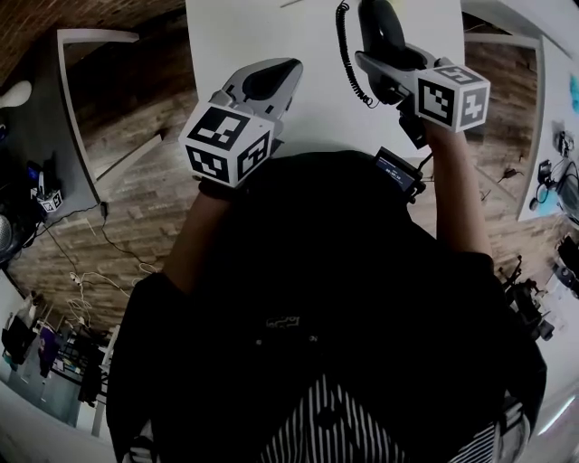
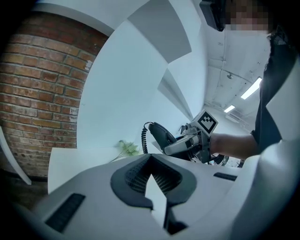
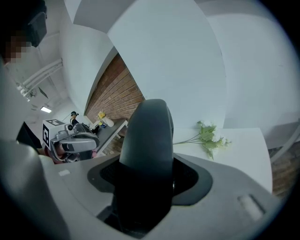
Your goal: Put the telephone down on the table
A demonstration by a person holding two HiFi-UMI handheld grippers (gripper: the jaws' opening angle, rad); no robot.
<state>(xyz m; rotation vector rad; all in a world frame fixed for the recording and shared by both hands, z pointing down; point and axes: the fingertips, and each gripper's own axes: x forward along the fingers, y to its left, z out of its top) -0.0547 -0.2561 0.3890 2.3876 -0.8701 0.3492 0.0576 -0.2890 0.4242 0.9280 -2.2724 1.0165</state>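
Closest in, the left gripper [image 1: 269, 80] hangs over the near edge of the white table [image 1: 244, 32], its jaws closed tip to tip with nothing between them. Just to its right, the right gripper [image 1: 384, 65] is clamped on the dark telephone handset [image 1: 380, 25] over the tabletop, with the coiled cord [image 1: 345, 54] trailing beside it. Farther back, a flower sprig [image 3: 208, 138] lies on the table.

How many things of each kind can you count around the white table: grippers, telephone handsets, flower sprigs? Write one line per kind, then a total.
Grippers: 2 (left gripper, right gripper)
Telephone handset: 1
Flower sprig: 1
Total: 4
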